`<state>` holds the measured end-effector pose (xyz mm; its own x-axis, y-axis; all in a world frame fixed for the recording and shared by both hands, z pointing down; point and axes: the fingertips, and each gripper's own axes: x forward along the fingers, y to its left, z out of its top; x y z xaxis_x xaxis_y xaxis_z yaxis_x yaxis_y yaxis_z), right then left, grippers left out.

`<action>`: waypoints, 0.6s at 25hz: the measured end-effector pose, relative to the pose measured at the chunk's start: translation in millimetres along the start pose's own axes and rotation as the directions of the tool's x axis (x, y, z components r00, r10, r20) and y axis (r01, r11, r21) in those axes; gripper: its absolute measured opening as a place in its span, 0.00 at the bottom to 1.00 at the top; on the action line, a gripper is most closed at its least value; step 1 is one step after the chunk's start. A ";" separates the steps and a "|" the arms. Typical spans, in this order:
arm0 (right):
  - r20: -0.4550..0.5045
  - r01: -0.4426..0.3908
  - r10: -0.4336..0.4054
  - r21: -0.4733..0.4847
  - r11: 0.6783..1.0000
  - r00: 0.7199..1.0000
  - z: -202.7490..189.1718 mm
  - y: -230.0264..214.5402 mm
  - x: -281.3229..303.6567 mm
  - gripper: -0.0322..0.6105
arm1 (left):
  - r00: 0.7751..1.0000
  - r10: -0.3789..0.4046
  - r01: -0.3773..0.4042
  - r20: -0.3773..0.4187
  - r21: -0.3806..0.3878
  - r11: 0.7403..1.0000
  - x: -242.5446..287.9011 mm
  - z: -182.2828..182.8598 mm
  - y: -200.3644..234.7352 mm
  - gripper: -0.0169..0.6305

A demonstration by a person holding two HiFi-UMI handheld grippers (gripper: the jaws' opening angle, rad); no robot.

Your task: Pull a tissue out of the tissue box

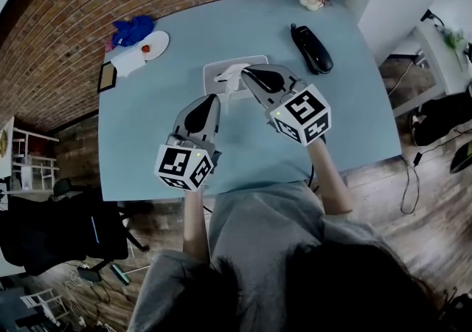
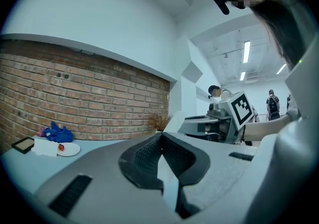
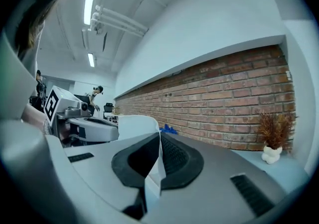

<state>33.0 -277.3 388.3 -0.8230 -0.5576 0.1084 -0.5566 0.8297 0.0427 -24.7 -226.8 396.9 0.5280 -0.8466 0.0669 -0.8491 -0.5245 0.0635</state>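
A white tissue box [image 1: 214, 70] lies flat on the pale blue table [image 1: 147, 139], past its middle. A white tissue [image 1: 233, 73] sticks up from the box. My right gripper [image 1: 249, 74] is shut on that tissue; in the right gripper view the tissue [image 3: 155, 170] runs pinched between the pads and fans out above the tips [image 3: 159, 136]. My left gripper [image 1: 214, 99] hovers at the box's near edge with its jaws together and nothing in them [image 2: 160, 137]. In the left gripper view the right gripper [image 2: 219, 123] and the tissue [image 2: 172, 121] show to the right.
A black handset-like object [image 1: 313, 49] lies at the table's far right. A white vase with dried plants [image 1: 313, 0] stands by the brick wall. At far left are a white plate [image 1: 153, 46], blue cloth [image 1: 133, 30] and a dark framed tablet [image 1: 107, 77].
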 end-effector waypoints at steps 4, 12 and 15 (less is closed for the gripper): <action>0.039 0.016 -0.017 0.018 1.000 0.999 2.4 4.6 -9.0 0.05 | 1.000 -0.003 0.003 0.015 0.015 1.000 -7.1 2.9 -5.6 0.03; 0.057 0.030 -0.032 0.030 0.999 0.998 -0.6 12.8 -16.3 0.05 | 1.000 -0.008 0.008 0.011 0.014 1.000 -9.8 -0.7 -11.3 0.03; 0.063 0.029 -0.031 0.033 0.999 0.998 1.2 14.0 -17.3 0.05 | 1.000 -0.010 0.009 0.014 0.014 1.000 -8.8 0.6 -11.5 0.03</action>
<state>39.3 -256.1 385.9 -0.8108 -0.5836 0.0444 -0.5836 0.8119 0.0130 -19.6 -213.3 394.9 0.5357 -0.8428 0.0520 -0.8443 -0.5336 0.0502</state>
